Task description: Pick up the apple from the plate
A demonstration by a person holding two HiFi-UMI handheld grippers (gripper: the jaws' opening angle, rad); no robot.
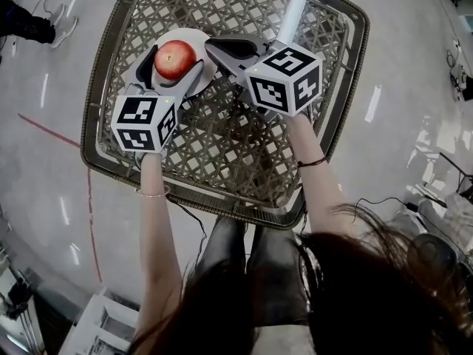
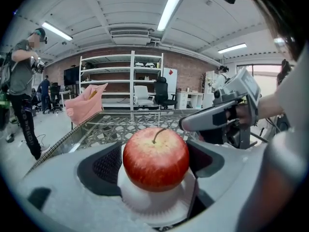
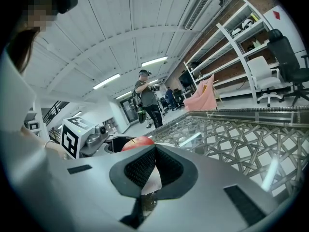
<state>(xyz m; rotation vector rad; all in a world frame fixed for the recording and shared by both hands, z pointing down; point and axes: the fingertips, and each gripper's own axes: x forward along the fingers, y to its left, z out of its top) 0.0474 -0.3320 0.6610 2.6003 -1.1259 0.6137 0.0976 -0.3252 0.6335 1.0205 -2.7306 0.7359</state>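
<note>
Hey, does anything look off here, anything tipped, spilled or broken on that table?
Nothing stands out. The apple sits whole, stem up, on the plate, which lies flat on the table. The left gripper has its open jaws either side of the apple; the right gripper looks shut on the plate's rim.

Head view steeply down; gripper views low, close; share apple [image 1: 175,59].

A square table [image 1: 222,161] with rounded corners is seen from above. Its top is made of woven lattice under a glossy sheet (light streaks are reflected in it) and is bordered by a braided rim. The table is set on a pale, shiny floor [image 1: 44,198]. One white plate [image 1: 194,37] is laid directly on the top, near the far left corner.
</note>
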